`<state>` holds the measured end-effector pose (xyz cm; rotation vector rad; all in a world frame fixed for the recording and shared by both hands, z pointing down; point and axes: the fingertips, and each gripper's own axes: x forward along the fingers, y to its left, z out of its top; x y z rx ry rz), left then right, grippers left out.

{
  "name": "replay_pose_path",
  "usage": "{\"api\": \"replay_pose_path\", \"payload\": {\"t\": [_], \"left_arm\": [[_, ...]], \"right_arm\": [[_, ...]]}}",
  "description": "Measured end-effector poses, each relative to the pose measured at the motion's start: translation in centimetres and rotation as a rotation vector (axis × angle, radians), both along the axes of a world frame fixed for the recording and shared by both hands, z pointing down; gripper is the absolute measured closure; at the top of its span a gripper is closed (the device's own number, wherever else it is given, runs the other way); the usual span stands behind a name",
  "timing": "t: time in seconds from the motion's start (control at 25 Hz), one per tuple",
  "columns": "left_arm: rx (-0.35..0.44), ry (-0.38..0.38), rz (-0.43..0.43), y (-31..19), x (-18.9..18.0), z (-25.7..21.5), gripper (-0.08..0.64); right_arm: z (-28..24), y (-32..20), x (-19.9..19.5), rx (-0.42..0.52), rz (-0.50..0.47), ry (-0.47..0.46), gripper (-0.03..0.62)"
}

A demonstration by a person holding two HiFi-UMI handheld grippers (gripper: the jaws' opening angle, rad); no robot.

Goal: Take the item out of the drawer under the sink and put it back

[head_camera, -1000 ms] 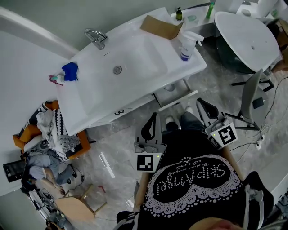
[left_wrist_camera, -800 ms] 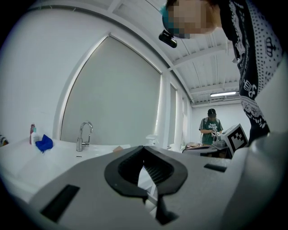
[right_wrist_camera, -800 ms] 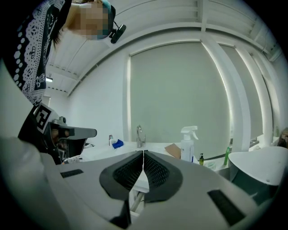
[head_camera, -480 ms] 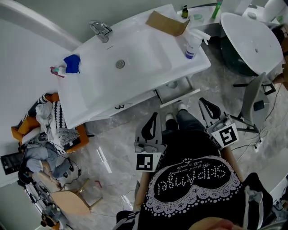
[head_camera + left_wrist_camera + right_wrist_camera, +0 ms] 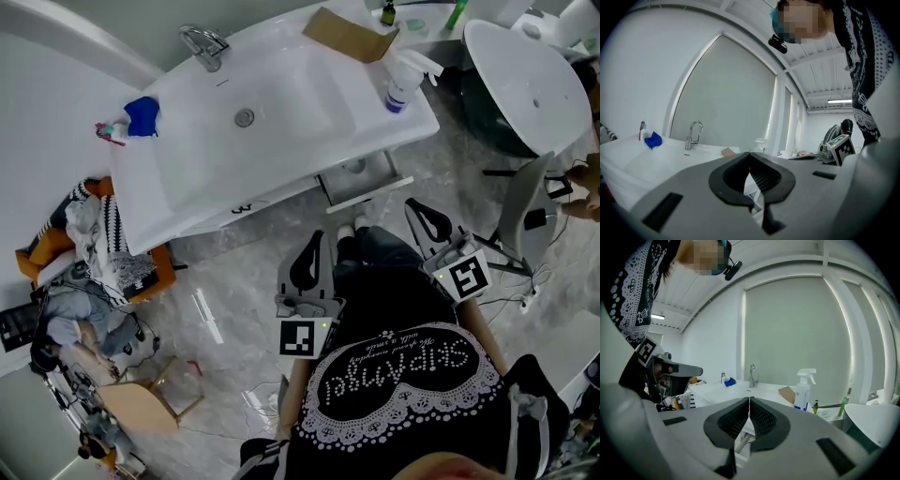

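Blue cloth (image 5: 142, 114) on left end of sink (image 5: 281, 127). Left gripper (image 5: 750, 154) short of sink, jaws closed tip to tip, nothing held. Drawer (image 5: 370, 194) under sink's right end pulled open, small round item (image 5: 354, 167) inside, untouched. Spray bottle (image 5: 401, 82) on counter above. Right gripper (image 5: 749, 400) also closed, empty.

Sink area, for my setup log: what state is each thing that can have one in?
drawer: pulled open under the sink.
spray bottle: upright on the sink top.
left claw: shut, nothing held.
right claw: shut, nothing held.
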<state>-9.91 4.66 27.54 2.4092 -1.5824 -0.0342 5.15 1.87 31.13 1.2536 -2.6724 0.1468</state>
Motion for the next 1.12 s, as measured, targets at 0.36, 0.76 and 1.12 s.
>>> {"api": "replay_pose_path", "payload": {"t": [0.36, 0.76, 1.12], "left_arm": [[0.003, 0.003, -0.012, -1.4, 3.6, -0.2, 0.554], [0.007, -0.048, -0.058, -3.1, 6.7, 1.3, 0.555], [-0.012, -0.072, -0.043, -4.4, 7.3, 1.1, 0.555]], "right_arm": [[-0.5, -0.9, 2.1, -0.003, -0.058, 0.0, 0.572], [-0.1, -3.2, 5.3, 0.039, -0.115, -0.012, 0.572], [3.1, -3.9, 5.1, 0.023, -0.192, 0.187, 0.574]]}}
